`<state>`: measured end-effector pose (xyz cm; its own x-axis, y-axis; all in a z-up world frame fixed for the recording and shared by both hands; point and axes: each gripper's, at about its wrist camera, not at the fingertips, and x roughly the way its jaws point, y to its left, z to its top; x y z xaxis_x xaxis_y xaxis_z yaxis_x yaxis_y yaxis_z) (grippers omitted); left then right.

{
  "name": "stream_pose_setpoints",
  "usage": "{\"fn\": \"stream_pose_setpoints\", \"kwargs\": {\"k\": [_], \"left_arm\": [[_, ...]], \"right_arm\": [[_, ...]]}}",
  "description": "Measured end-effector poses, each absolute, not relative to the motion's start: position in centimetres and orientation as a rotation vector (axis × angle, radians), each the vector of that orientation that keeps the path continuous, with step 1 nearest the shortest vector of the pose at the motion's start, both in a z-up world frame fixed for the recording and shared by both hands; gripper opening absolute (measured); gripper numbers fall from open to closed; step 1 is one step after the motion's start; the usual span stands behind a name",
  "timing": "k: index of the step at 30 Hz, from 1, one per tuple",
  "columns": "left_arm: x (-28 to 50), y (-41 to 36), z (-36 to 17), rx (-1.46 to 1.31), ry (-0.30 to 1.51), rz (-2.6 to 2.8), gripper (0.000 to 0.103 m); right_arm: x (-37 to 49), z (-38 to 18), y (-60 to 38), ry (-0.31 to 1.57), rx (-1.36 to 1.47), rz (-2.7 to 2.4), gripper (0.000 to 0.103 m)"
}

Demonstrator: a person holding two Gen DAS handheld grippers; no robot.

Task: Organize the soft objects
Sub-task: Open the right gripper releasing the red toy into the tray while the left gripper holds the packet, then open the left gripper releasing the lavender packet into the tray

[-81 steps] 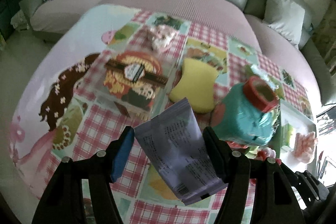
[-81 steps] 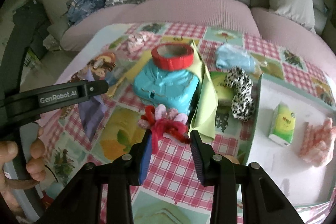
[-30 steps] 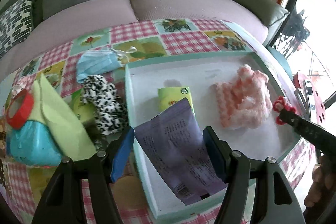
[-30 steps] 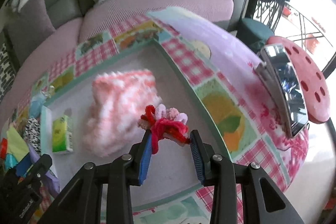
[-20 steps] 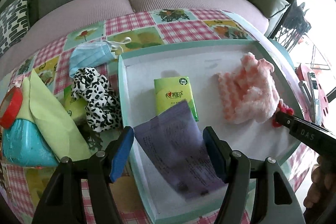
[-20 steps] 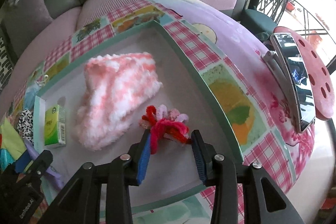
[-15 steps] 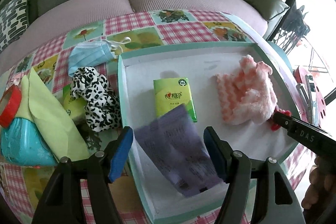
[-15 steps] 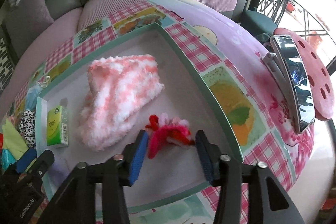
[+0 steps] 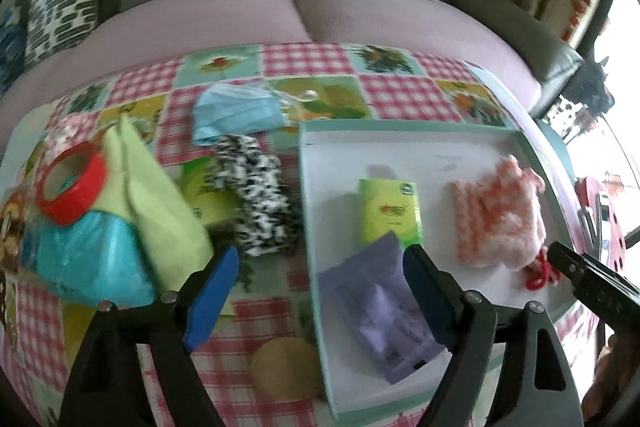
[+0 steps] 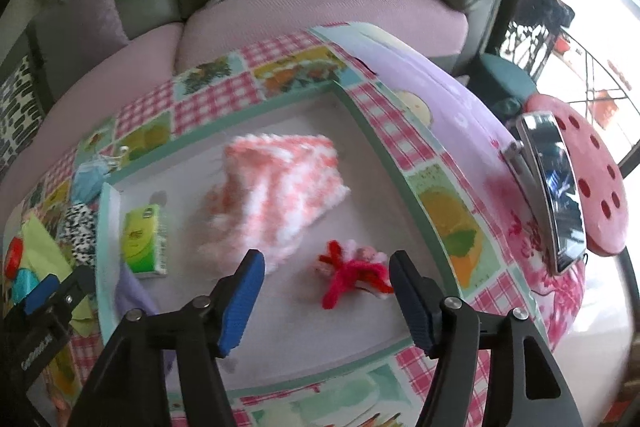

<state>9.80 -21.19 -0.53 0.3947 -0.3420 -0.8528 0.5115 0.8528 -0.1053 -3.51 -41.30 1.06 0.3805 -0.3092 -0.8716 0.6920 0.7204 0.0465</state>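
Note:
My left gripper [image 9: 316,267] hangs over the near left corner of the white, teal-rimmed tray [image 9: 400,125], its jaws opening. A purple packet [image 9: 380,307] lies loose on the tray floor below them, untouched by the pads. My right gripper [image 10: 326,267] is above the tray's near right part, jaws also opening. A red and pink pipe-cleaner bundle [image 10: 352,273] rests on the tray floor [image 10: 280,339] between its fingers, free of both pads. A green tissue pack [image 9: 390,211] and a pink-white fluffy knit [image 10: 280,187] also lie in the tray.
Left of the tray on the checked tablecloth lie a black-and-white scrunchie [image 9: 260,203], a blue face mask [image 9: 236,115], a lime cloth [image 9: 160,195] and a teal bag [image 9: 92,259] with a red ring [image 9: 70,187]. A phone [image 10: 552,195] sits on a pink stool. A sofa is behind.
Both grippers opened. The purple packet dropped from the left jaws onto the tray floor. The pipe-cleaner bundle left the right jaws and now lies in the tray.

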Motion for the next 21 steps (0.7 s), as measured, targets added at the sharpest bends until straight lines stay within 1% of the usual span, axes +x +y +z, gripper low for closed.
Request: {"fn": "stream_pose_setpoints", "kwargs": {"k": [3,5,9,14,18,21], "left_arm": [[10.2,-20.1,-0.2,0.162,1.035,-0.506,0.085],[10.3,-19.5,0.1,0.158,1.031,-0.487,0.085],[10.4,-17.9,1.0,0.145,1.024,-0.457,0.085],[10.3,-15.9,2.8,0.15,0.985,-0.409,0.085],[10.4,-14.0,4.4,0.132,0.949,-0.377,0.085],[10.7,-12.4,5.4,0.118,0.931,-0.353,0.085]], "right_arm": [[-2.7,1.9,-39.8,0.971,0.411,-0.627,0.071],[-2.1,2.4,-38.6,0.954,0.393,-0.578,0.079],[-1.0,3.1,-36.3,0.927,0.381,-0.487,0.079],[0.1,2.8,-34.1,0.939,0.353,-0.42,0.087],[0.8,2.0,-33.1,0.967,0.337,-0.397,0.087],[1.1,1.6,-32.6,0.979,0.321,-0.391,0.09]]}}
